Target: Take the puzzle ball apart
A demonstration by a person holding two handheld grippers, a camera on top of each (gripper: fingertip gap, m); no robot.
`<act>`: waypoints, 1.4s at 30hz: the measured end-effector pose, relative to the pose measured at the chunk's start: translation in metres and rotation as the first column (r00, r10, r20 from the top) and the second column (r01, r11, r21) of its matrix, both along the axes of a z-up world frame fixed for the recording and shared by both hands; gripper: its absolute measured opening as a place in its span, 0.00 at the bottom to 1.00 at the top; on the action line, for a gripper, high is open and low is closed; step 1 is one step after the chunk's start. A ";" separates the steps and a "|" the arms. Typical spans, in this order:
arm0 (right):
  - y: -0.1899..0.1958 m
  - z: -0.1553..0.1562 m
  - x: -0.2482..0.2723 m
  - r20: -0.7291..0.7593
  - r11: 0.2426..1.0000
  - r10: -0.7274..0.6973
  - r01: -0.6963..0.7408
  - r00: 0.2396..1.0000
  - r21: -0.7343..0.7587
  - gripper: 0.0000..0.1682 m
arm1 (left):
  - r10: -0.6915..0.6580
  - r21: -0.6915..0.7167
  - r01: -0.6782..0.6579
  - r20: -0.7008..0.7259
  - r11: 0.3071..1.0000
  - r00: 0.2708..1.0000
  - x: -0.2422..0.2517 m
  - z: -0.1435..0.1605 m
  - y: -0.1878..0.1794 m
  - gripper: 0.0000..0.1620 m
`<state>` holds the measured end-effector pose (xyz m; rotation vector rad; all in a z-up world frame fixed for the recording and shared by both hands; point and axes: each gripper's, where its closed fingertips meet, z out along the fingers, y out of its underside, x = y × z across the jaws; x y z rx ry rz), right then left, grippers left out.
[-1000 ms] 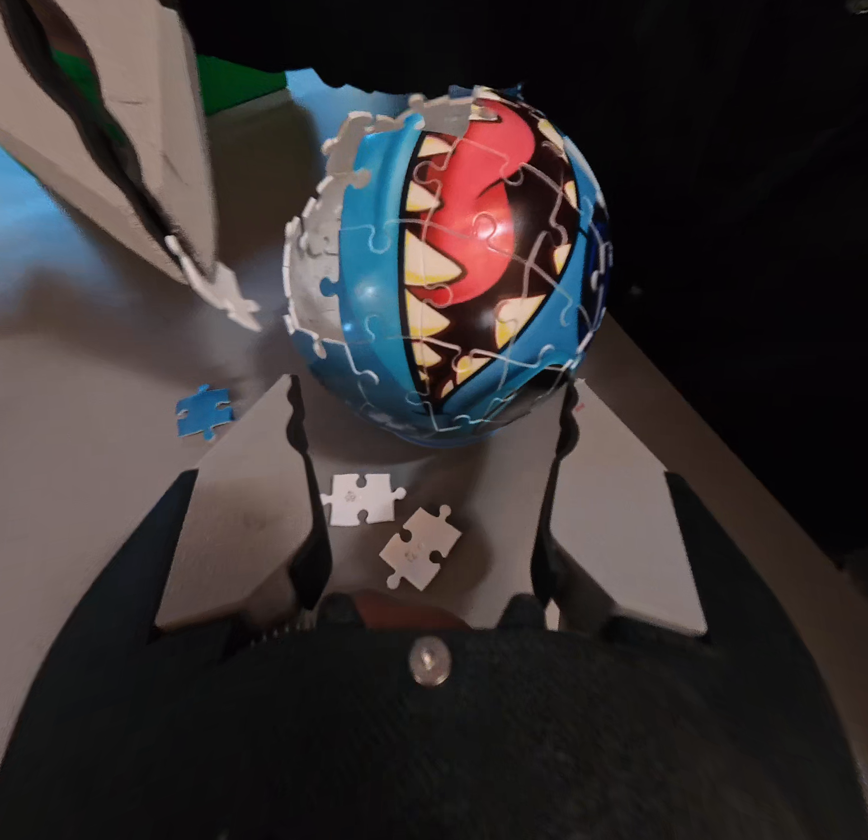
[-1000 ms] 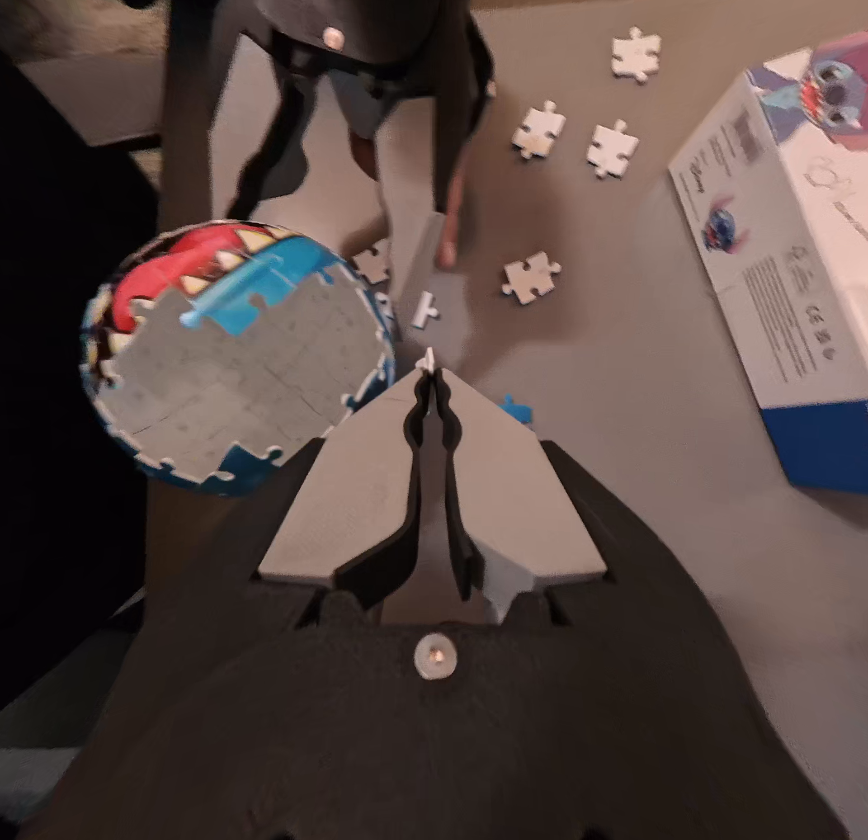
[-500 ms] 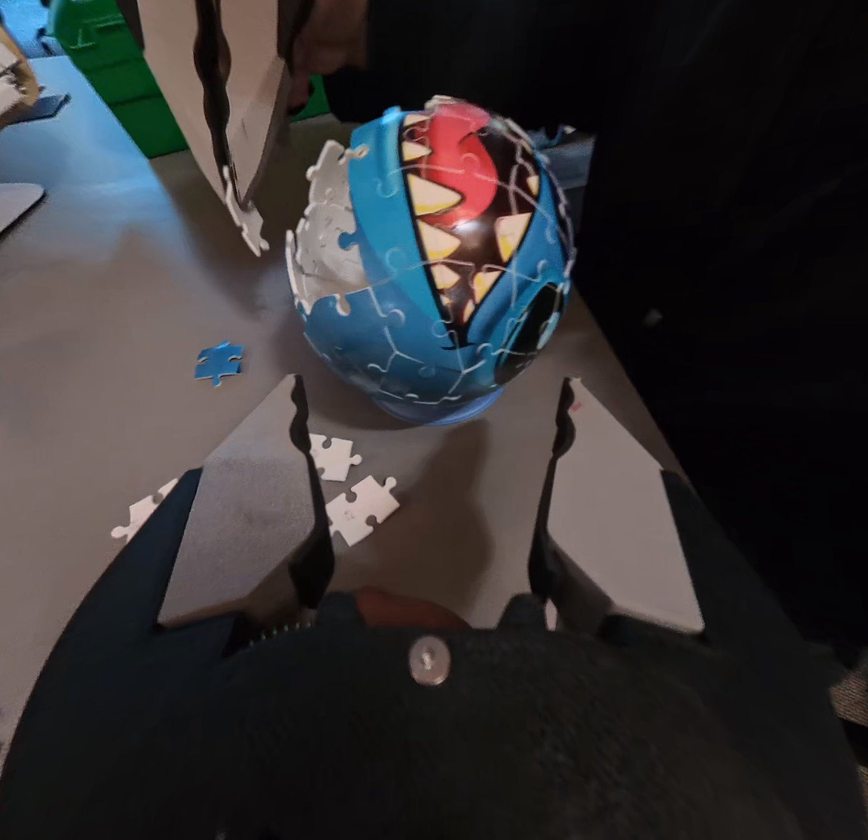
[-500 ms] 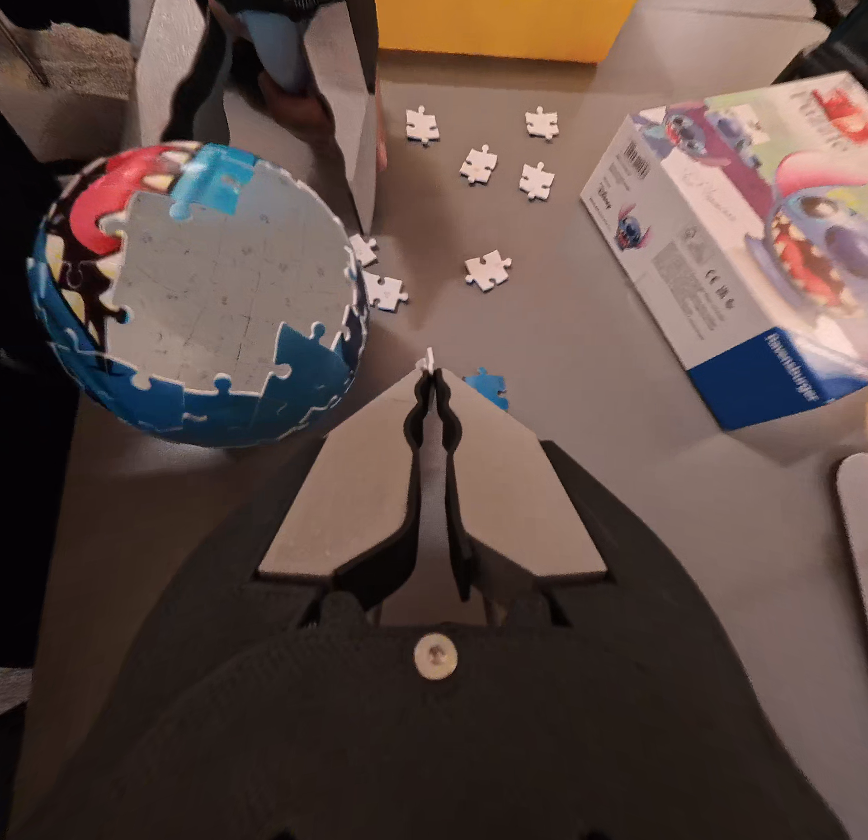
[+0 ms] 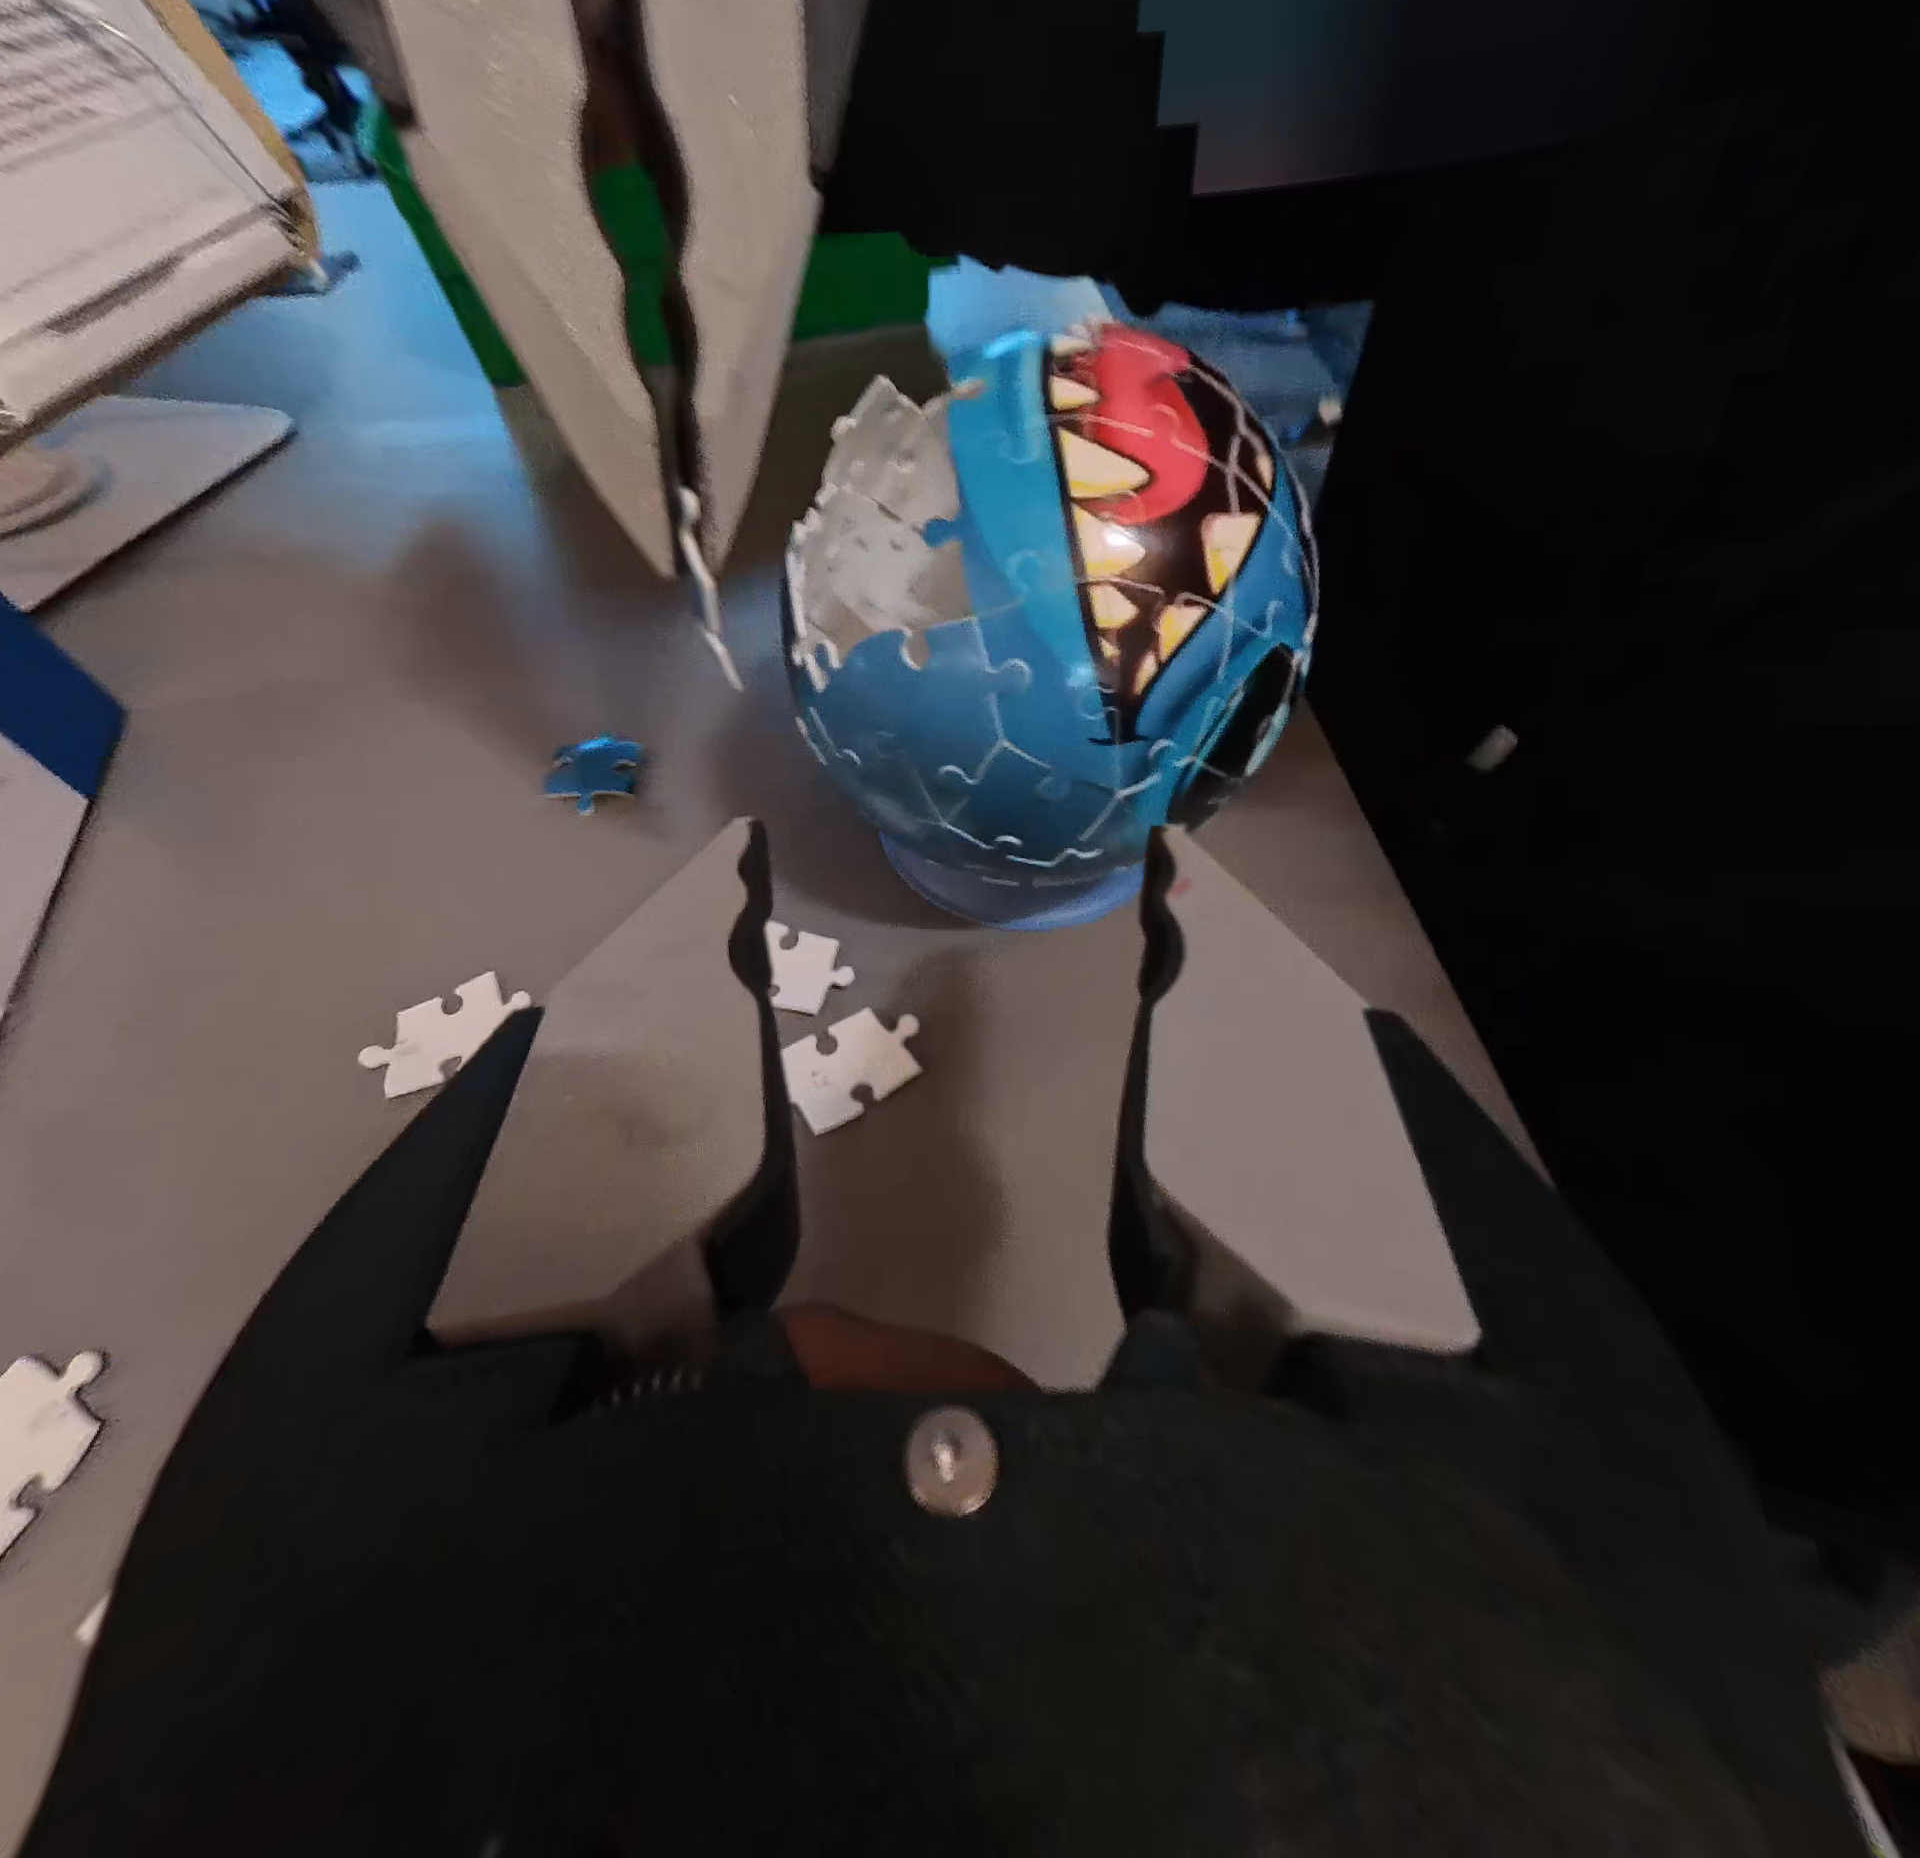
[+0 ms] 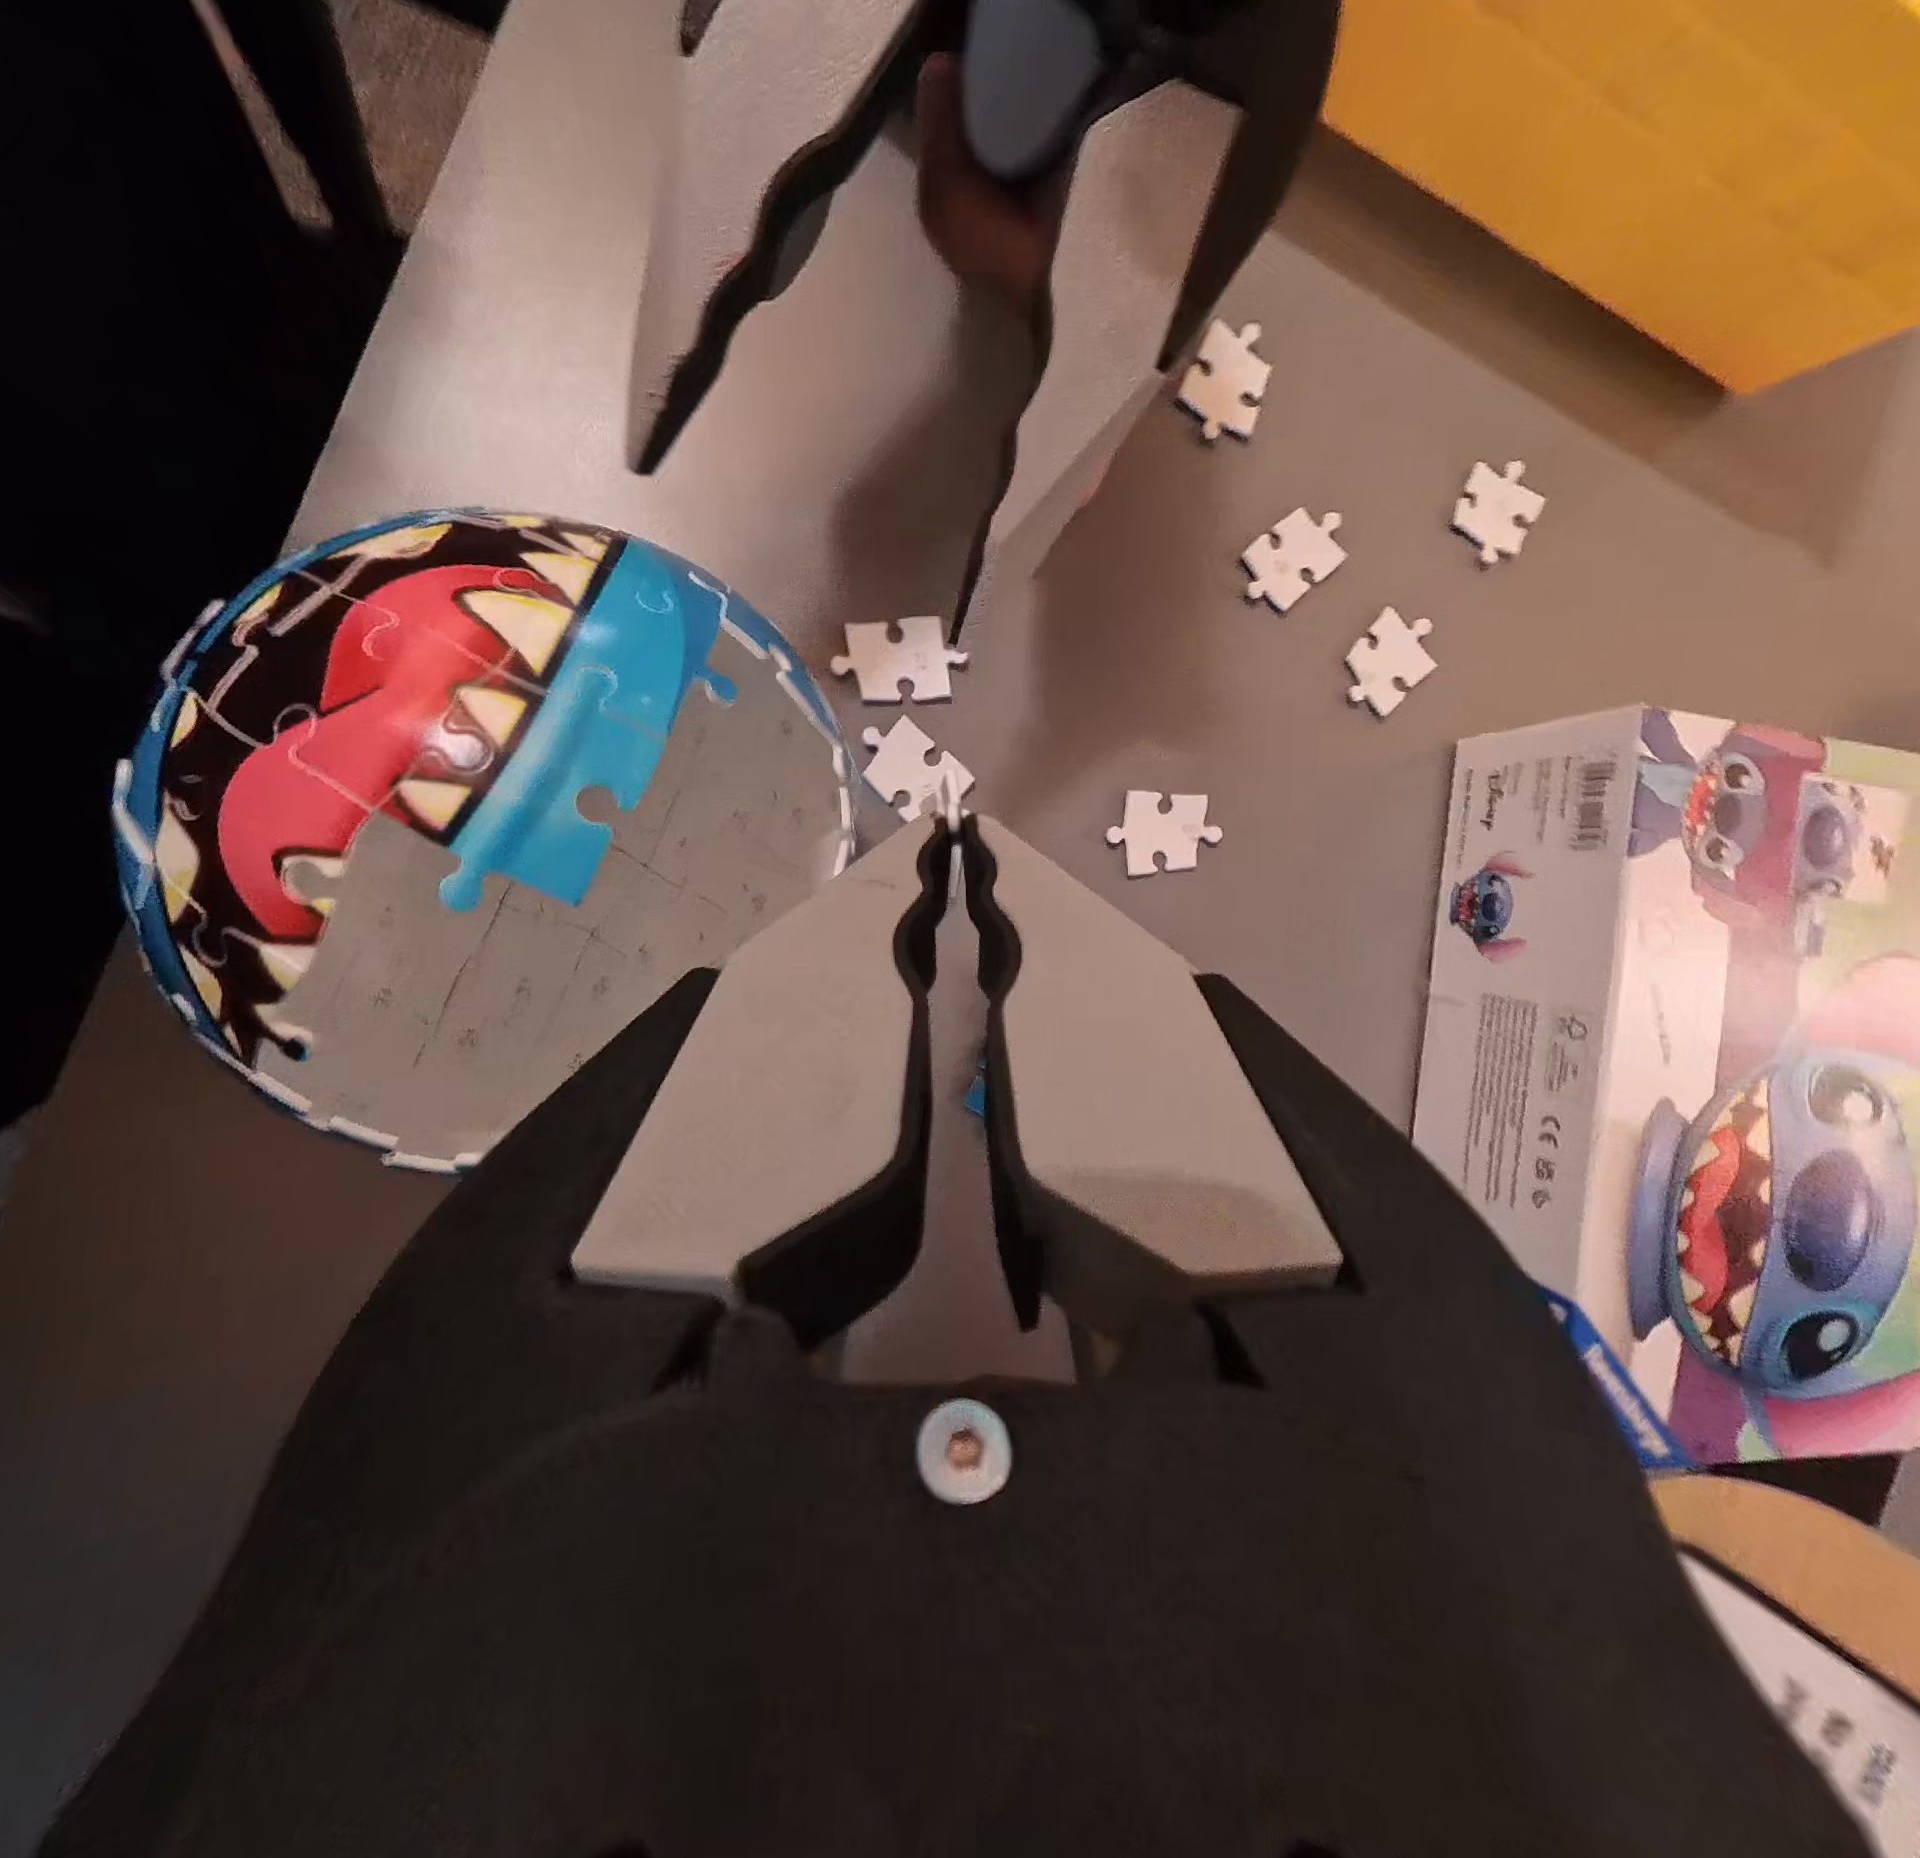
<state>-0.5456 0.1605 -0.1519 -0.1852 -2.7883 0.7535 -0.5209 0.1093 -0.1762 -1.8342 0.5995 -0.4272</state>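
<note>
The puzzle ball (image 5: 1039, 665) stands on a blue ring base on the grey table (image 5: 312, 769), blue with a red toothed mouth. A large hole in its side shows the white inside (image 6: 499, 998). My left gripper (image 5: 953, 840) is open and empty, its tips just short of the ball's base. It also shows in the right wrist view (image 6: 805, 546) beyond the ball. My right gripper (image 6: 951, 834) is shut on a white puzzle piece (image 6: 951, 806), held above the table right of the ball. In the left wrist view the right gripper (image 5: 686, 551) hangs left of the ball with the piece (image 5: 712, 613) edge-on.
Several loose white pieces (image 6: 1294, 556) lie face down on the table, two close to the ball (image 6: 899, 660). One blue piece (image 5: 594, 769) lies left of the ball. The puzzle box (image 6: 1662, 1029) lies at the right, a yellow block (image 6: 1610, 125) beyond it. The table edge (image 5: 1382, 873) runs right of the ball.
My right gripper has carried the white piece away from the ball's hole. My left gripper has drawn back a little from the ball and its jaws have narrowed, still open.
</note>
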 end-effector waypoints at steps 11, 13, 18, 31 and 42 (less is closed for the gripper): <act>-0.017 -0.004 0.011 0.058 0.985 0.059 -0.067 0.997 0.160 0.00 | -0.059 0.015 0.059 0.031 0.998 0.998 0.004 0.011 0.001 0.44; -0.017 -0.002 0.012 0.055 0.985 0.050 -0.058 0.997 0.160 0.00 | -0.105 0.009 0.104 0.015 0.994 0.994 0.009 0.014 0.001 0.45; -0.013 0.000 0.016 0.027 0.979 0.054 -0.058 0.998 0.197 0.00 | -0.155 -0.026 0.154 -0.067 0.988 0.986 0.012 0.014 0.009 0.48; -0.005 -0.004 0.019 0.045 0.971 0.030 -0.040 0.999 0.236 0.00 | -0.248 -0.031 0.246 -0.100 0.969 0.964 0.020 0.018 0.015 0.47; -0.003 -0.004 0.024 0.077 0.977 -0.005 -0.012 0.997 0.215 0.00 | -0.311 -0.077 0.305 -0.095 0.949 0.945 0.026 0.013 0.023 0.47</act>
